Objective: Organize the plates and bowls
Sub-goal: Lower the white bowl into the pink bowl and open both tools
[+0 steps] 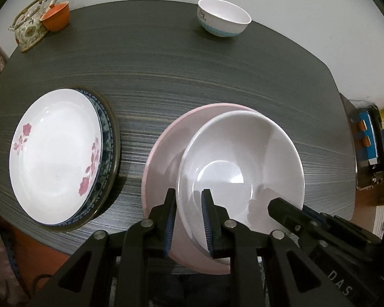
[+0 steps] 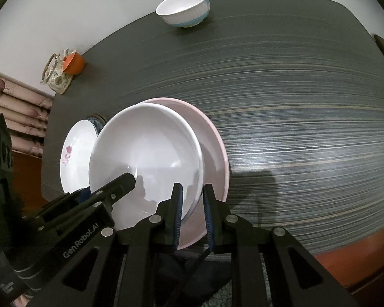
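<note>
White bowl: it sits in the pink plate, pushed to one side of it, and its rim passes between the fingers of both grippers.
Left gripper: the fingers are narrow and clamp the near rim of the white bowl; one finger is outside the wall, the other finger is inside.
Right gripper: the fingers are narrow and close on the bowl's rim at the opposite side; the inner finger stands inside the bowl, the outer finger stands over the pink plate.
Pink plate: it lies flat on the dark table, near the front edge.
Flowered plate: it lies on top of a blue-patterned plate, left of the pink plate and apart from it.
Small bowl: it stands alone at the far edge of the table.
Teapot: it is at the far left corner, and an orange cup leans on it.
</note>
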Tool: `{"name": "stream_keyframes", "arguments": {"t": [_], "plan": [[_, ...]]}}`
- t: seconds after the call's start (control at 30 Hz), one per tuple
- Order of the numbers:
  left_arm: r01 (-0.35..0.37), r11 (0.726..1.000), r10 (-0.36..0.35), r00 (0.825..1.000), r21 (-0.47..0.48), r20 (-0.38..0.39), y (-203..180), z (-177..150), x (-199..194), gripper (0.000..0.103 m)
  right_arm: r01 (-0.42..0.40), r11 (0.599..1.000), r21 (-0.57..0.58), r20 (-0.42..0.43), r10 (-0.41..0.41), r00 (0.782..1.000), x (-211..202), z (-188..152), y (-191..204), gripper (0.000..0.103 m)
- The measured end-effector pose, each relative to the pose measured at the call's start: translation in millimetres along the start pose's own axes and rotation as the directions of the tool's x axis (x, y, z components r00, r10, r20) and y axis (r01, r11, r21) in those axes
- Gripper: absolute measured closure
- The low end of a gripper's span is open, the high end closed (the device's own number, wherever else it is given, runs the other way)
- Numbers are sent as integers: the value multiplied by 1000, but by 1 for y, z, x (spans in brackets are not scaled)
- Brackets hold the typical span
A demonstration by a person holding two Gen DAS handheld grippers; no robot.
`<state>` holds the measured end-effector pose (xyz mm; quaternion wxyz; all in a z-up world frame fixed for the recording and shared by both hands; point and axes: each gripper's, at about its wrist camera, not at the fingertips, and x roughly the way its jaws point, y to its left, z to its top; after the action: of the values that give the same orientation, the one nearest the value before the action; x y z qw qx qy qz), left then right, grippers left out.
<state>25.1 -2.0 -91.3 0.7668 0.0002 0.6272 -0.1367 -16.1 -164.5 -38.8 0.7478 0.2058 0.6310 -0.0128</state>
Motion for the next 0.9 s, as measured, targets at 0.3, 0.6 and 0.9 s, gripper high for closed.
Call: {"name": "stream_keyframes", "arguments": {"t": [0.3,0.6,0.9], "plan": [[-24,1000,24,1000,6,-13,-6,1,9,84,19,1000,-7,-7,-19,1000,5,0,2,85],[-29,1000,29,999,-1,-30,-9,4,16,81,33,999,-6,-16,-33,999,6,2,6,81],[-14,1000,13,999,-17,-46,-6,8,20,80,41,999,-5,-12,-41,999,6,3,7,80]]}}
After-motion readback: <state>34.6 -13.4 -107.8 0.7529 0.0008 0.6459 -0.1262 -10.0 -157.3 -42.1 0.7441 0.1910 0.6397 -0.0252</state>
